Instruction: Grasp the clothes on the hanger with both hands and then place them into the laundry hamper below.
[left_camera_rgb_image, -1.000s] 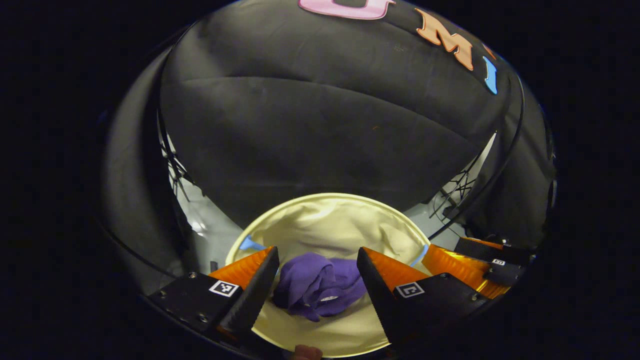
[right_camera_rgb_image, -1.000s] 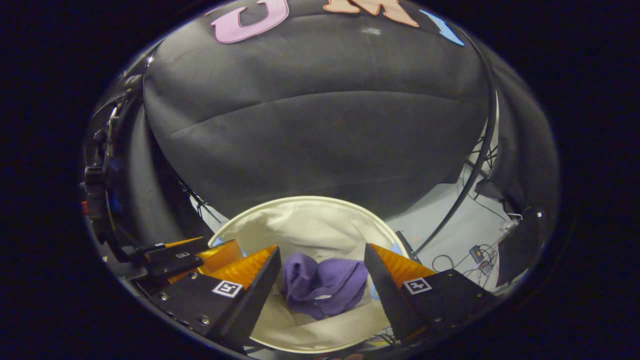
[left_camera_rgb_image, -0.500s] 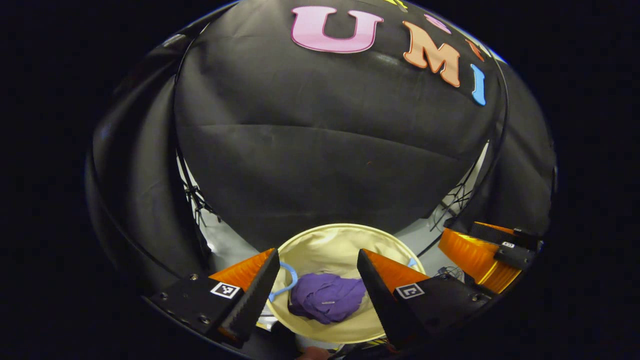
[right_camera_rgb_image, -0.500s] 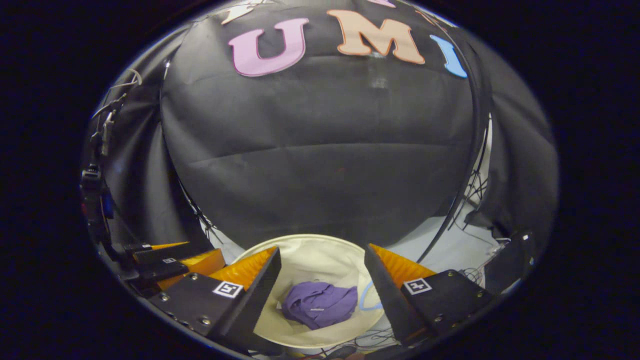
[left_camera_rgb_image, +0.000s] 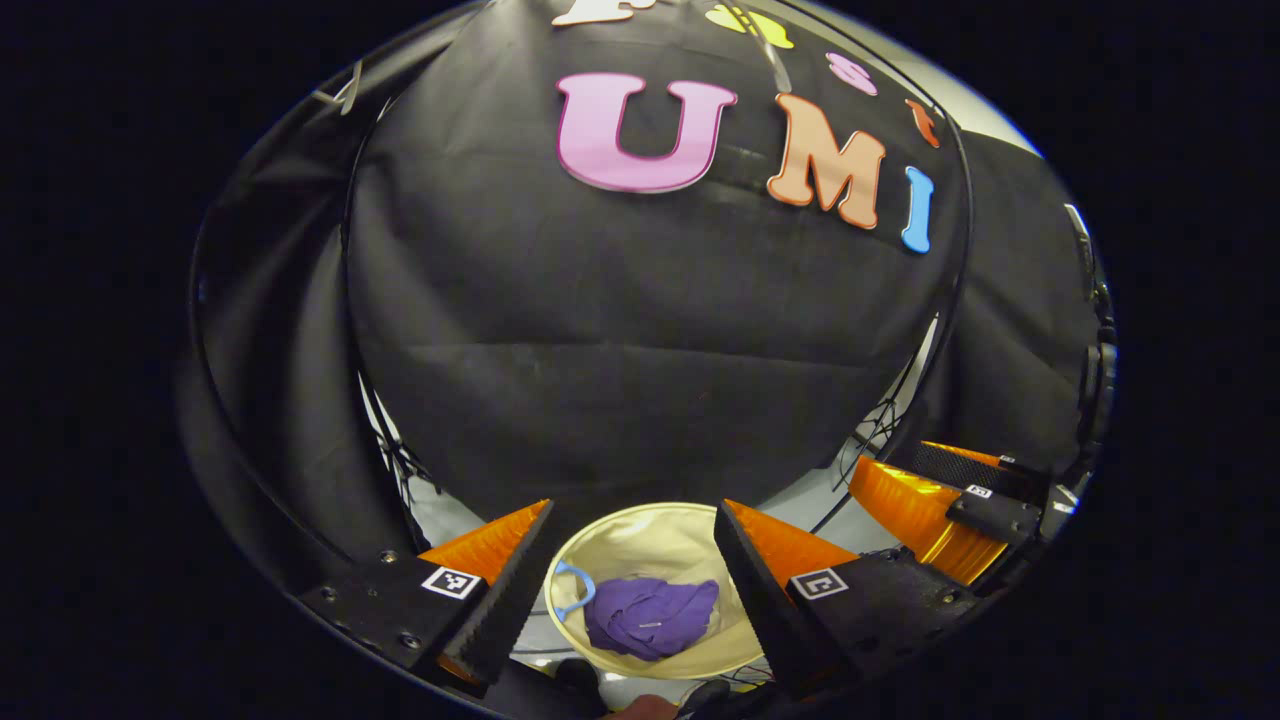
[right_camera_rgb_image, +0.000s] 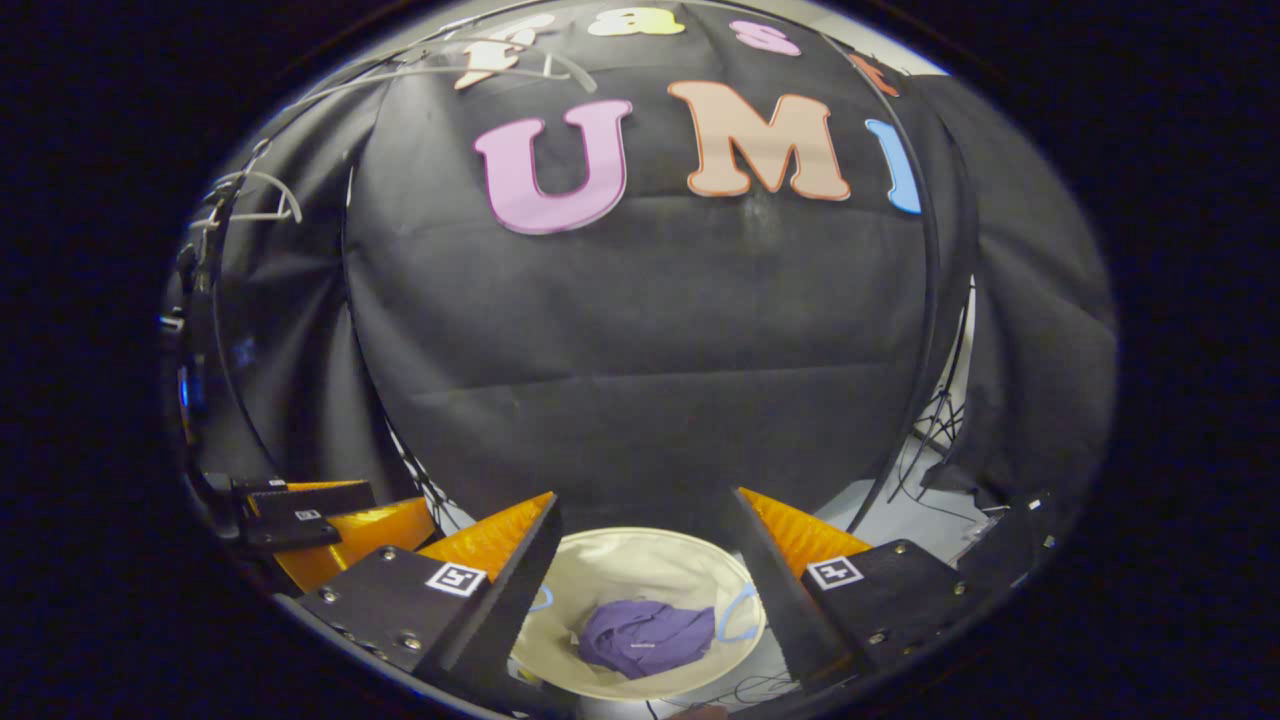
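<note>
Both grippers, left (left_camera_rgb_image: 630, 570) and right (right_camera_rgb_image: 645, 565), stand with jaws apart, gripping nothing. Below them I see the purple clothes (left_camera_rgb_image: 650, 617) crumpled in the cream laundry hamper (left_camera_rgb_image: 640, 535). My fingers (left_camera_rgb_image: 770, 585) cut off its rim on both sides.

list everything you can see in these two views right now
laundry hamper: 1, cream with blue handles, on the floor below both claws
clothes: 1 purple garment, crumpled in the hamper's bottom
cables: several, black, on the pale floor by the booth wall
hangers: pale, upper left in the right gripper view, count unclear
left claw: 1, black and orange, open above the hamper
right claw: 1, black and orange, open above the hamper
</note>
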